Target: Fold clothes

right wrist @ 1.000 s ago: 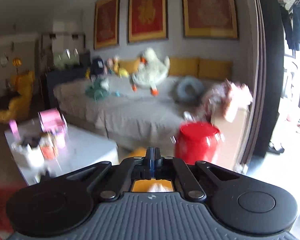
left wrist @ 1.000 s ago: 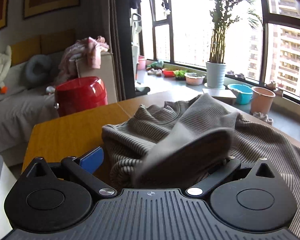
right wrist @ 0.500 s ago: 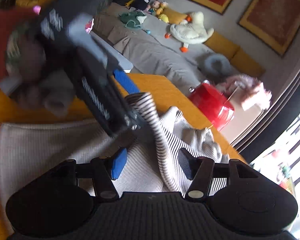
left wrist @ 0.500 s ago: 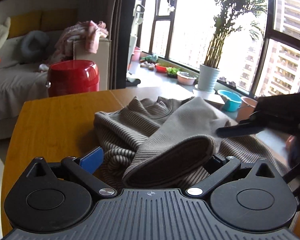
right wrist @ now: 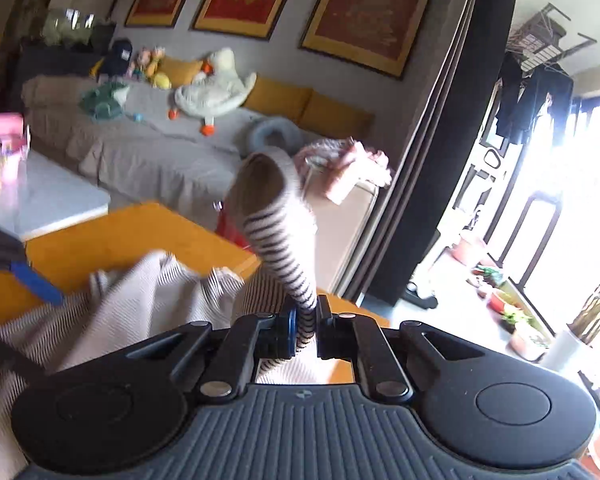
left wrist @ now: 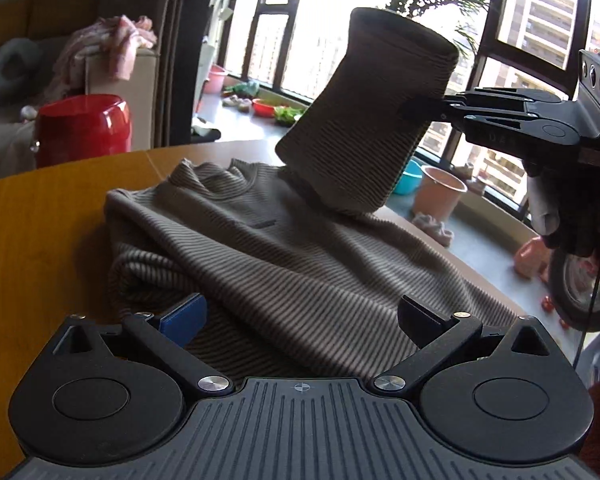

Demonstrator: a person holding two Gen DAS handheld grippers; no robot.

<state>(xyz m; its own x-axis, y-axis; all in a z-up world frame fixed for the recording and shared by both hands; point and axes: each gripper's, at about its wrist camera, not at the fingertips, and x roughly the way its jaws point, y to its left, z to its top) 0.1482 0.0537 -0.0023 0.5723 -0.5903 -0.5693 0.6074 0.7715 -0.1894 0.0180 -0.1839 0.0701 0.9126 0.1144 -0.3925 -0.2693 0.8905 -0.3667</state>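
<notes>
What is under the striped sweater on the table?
The striped sweater lies on the yellow wooden table, which shows bare beside it. Its sleeve is raised by the right gripper. Anything beneath the cloth is covered.

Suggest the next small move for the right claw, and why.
Probably carry the sleeve across and lower it onto the sweater body. The right claw is shut on the sleeve, holding it raised above the garment on the table, while the left claw sits open over the near edge, gripping nothing.
</notes>
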